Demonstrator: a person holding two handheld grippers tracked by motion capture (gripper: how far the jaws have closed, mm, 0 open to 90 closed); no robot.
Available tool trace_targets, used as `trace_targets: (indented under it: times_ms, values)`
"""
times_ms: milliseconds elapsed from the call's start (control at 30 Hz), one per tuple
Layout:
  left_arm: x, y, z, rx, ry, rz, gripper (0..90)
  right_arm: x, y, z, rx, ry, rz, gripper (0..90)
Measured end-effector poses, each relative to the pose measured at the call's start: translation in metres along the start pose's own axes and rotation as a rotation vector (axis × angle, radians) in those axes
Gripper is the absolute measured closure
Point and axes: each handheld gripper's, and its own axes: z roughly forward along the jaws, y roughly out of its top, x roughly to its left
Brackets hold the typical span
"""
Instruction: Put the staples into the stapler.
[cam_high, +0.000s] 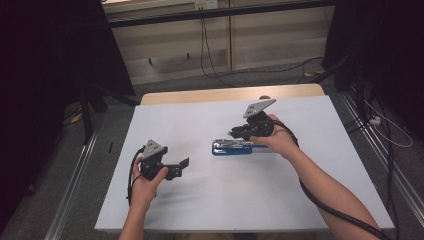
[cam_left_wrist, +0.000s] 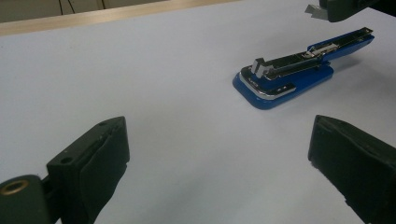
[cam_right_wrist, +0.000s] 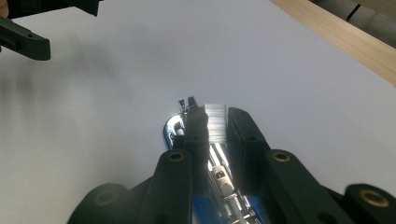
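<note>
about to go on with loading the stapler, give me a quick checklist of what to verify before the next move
1. Stapler lies flat on the table, top swung open: ok.
2. Right gripper holds a strip of staples between its jaws: ok.
3. Strip lined up over the stapler's open channel: looks close, cannot tell exactly.
4. Left gripper open and apart from the stapler, nothing between its jaws: ok.
5. Stapler base braced against sliding: not ok, nothing holds it.
6. Channel free of old staples: cannot tell.
</note>
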Motion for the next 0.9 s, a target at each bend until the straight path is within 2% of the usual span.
trace_targets:
  times_ms: [233, 900]
  values:
    - [0.000, -0.001, -0.002, 0.005, 0.003, 0.004, 5.6, -0.001, -0.001, 0.004, -0.001, 0.011, 0.005, 79.2]
    - [0.001, -0.004, -0.009, -0.002, 0.017, -0.005, 5.6, 0.002, 0.007, 0.017, 0.024, 0.057, -0.034, 79.2]
